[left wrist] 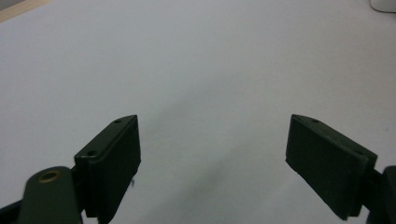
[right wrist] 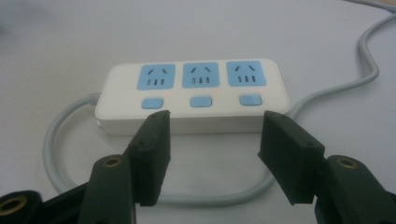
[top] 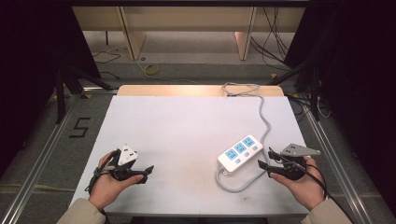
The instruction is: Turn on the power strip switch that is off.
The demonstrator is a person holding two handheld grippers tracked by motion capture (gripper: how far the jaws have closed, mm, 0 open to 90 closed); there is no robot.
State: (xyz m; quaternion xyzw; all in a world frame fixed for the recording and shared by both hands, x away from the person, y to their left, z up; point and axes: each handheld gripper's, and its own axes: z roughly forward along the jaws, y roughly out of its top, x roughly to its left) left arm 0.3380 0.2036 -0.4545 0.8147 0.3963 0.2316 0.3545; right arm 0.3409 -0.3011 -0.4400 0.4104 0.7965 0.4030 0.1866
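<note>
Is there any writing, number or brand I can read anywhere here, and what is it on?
"5": a black numeral marked on the grey floor left of the table.
Power strip: no brand or lettering readable; its blue sockets and buttons carry no text. The tiny reddish marks beside the buttons are too small to read.
Nothing else bears writing.

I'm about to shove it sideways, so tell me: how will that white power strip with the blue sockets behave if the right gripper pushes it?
The power strip looks like a rigid, flat plastic box, so it should slide rather than tip or roll. Its smooth shell on the white table may skid easily. The grey cable loops loosely around one end, so it will probably drag and swing the strip. The right gripper stands open just before it.
</note>
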